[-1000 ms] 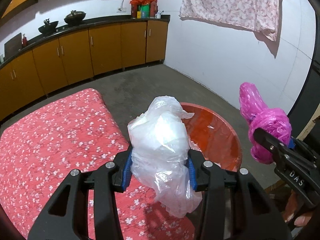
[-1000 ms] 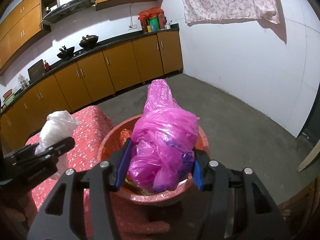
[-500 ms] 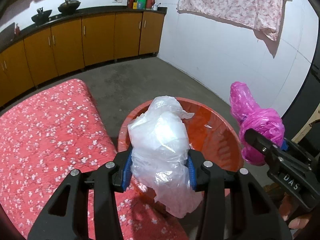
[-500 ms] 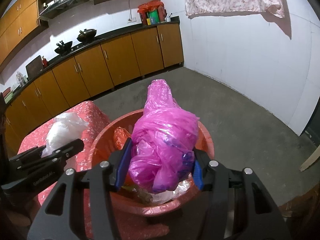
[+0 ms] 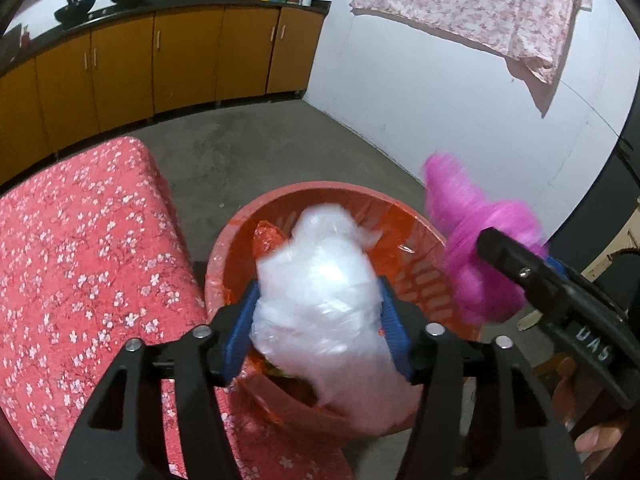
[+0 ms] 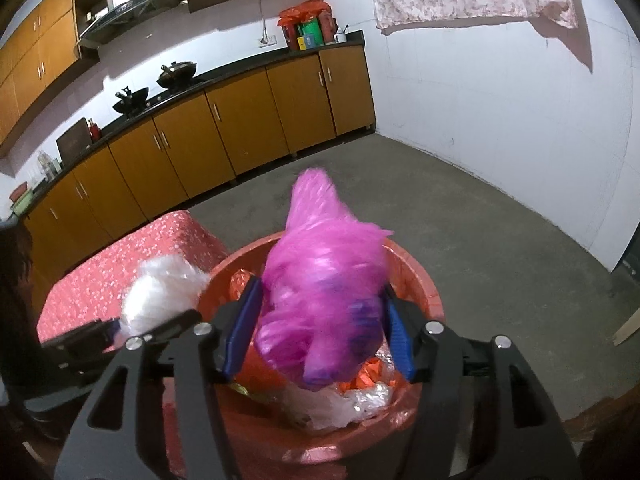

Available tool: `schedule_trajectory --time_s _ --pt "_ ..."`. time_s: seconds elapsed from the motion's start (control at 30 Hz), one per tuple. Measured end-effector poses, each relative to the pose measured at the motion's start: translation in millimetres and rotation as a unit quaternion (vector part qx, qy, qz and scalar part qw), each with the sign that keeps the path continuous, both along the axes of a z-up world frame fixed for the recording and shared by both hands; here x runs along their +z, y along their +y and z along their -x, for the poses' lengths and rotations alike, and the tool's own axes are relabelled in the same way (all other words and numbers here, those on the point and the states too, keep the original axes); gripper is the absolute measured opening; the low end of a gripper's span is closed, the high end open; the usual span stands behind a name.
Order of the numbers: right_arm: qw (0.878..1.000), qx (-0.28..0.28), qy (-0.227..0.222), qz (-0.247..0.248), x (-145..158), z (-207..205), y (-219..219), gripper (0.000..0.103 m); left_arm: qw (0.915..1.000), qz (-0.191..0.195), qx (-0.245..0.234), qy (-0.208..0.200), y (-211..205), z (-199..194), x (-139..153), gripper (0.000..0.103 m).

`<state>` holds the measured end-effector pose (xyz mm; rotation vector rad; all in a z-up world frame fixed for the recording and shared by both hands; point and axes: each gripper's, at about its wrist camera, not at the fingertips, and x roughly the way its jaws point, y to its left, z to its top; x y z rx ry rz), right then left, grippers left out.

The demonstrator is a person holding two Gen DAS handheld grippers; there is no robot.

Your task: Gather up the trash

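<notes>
Over a round red bin (image 5: 320,196) my left gripper (image 5: 318,286) holds its blue pads apart. The jaws are opening, and a crumpled white plastic bag (image 5: 320,292) hangs blurred between them, slipping loose above the bin's near rim. In the right wrist view my right gripper (image 6: 322,288) is also opening over the bin (image 6: 420,276). A pink plastic bag (image 6: 324,292) sags blurred between its pads. The pink bag (image 5: 476,240) and a right finger (image 5: 520,264) show at the right of the left wrist view. The white bag (image 6: 164,292) shows at the left of the right wrist view.
Orange and clear wrappers (image 6: 360,392) lie inside the bin. A surface covered in red floral cloth (image 5: 80,260) adjoins the bin on the left. Orange cabinets (image 5: 120,68) line the far wall beyond bare grey floor (image 5: 260,152). A floral cloth (image 5: 480,8) hangs on the white wall.
Both grippers came forward and down until they hang over the bin. Their jaws have widened, and both bags, sharp before, now blur and sag between the pads.
</notes>
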<state>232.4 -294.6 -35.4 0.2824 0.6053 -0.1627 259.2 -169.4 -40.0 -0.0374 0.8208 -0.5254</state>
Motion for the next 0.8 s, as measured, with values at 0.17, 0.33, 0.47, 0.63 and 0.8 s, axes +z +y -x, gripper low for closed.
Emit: schedule_trajectory --time_s 0.17,0.33,0.47,0.63,0.8 --pt "1.000 -0.004 -0.009 -0.005 2.1 5.5 -4.1 0.066 0.9997 0.012 0.015 0.013 10.4 -2.2 -1.6 0.068" --pt "0.999 -0.026 -0.026 -0.005 7.5 24.8 -7.8 0.080 0.9991 0.012 0.041 0.001 29.7 4.5 5.0 0.081" --pt "0.995 -0.063 -0.065 0.034 22.4 53.0 0.0 0.096 0.9971 0.007 0.064 -0.040 52.4 24.4 21.7 0.095" --pt "0.990 -0.073 -0.101 0.071 39.6 89.8 21.0 0.098 0.9909 -0.004 0.096 -0.094 84.4 63.0 42.8 0.101" --pt "0.985 -0.060 -0.112 0.118 52.0 122.9 61.2 0.099 0.9836 -0.019 0.135 -0.118 114.0 102.3 53.3 0.101"
